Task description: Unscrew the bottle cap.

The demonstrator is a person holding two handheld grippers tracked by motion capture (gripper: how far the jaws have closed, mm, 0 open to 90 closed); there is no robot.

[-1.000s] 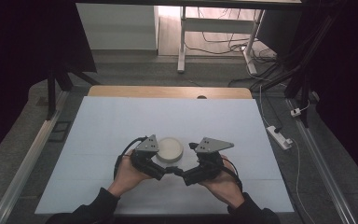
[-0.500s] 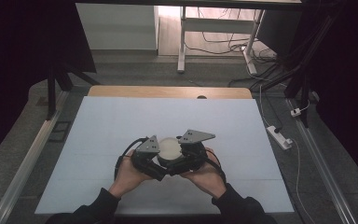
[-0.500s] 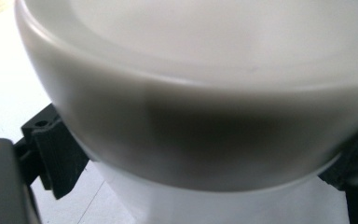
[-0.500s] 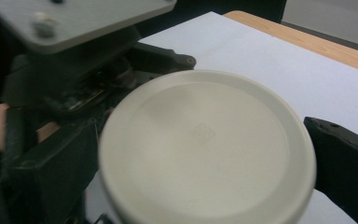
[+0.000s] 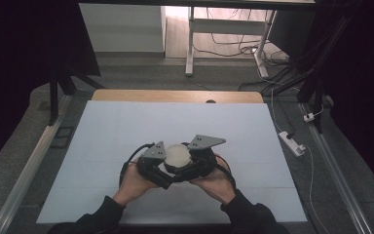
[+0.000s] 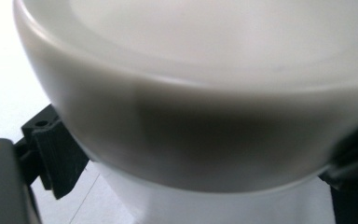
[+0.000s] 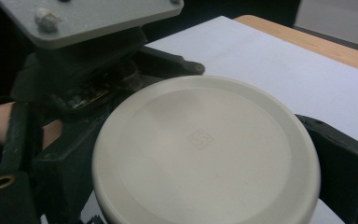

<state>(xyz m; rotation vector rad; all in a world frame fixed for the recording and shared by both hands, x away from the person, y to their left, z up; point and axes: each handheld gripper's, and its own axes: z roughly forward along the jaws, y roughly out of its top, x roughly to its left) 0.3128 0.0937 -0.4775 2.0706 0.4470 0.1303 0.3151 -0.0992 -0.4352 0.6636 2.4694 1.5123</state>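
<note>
Here, a cream lid (image 5: 177,154) was held above the white table (image 5: 102,126), near its front edge; the left gripper (image 5: 163,170) was closed on one side of it; the right gripper (image 5: 187,170) was clamped on the opposite side, its jaws flanking the lid's rim.

Lab recording bay.
We note a white-topped table (image 5: 126,131), dark curtains, floor cables (image 5: 233,48), a power strip (image 5: 290,143).
</note>
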